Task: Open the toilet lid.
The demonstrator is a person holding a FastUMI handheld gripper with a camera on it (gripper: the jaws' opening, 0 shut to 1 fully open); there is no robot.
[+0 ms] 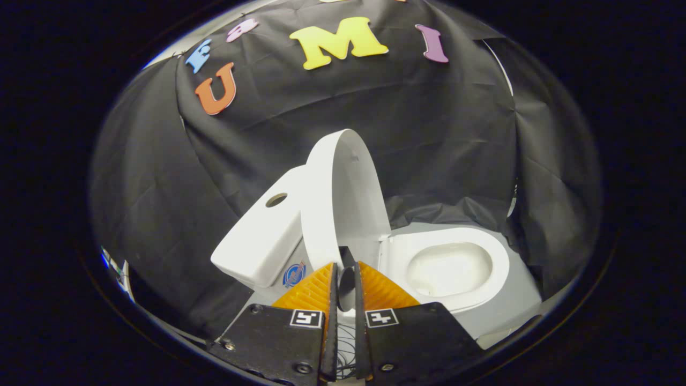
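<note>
Your toilet lid [348, 198] stands raised, swung up on its hinge and leaning back against the tank [262, 236]. Its inner face is turned toward the bowl, and its rounded top edge rises above the tank's top. The lower edge of the lid comes down just ahead of your tongs [345, 281], near the hinge line.

To the right of the lid, the seat [498, 268] lies flat on the bowl, a white oval ring around the pale hollow of the bowl [447, 268]. The seat's back edge meets the lid at the hinge [385, 237].

The tank sits to the left of the lid, tilted in this fisheye view, with a round hole [276, 200] in its top. A small round sticker [293, 274] shows on the toilet's body below the tank, just left of your left finger.

Your tongs are nearly pressed together, with only a narrow slit between the two fingers [313, 289]. A small dark piece sits in that slit at the tips; you cannot tell from here whether the fingers pinch it or the lid's edge.

Black cloth [455, 139] hangs behind and around the toilet as the booth's wall.
</note>
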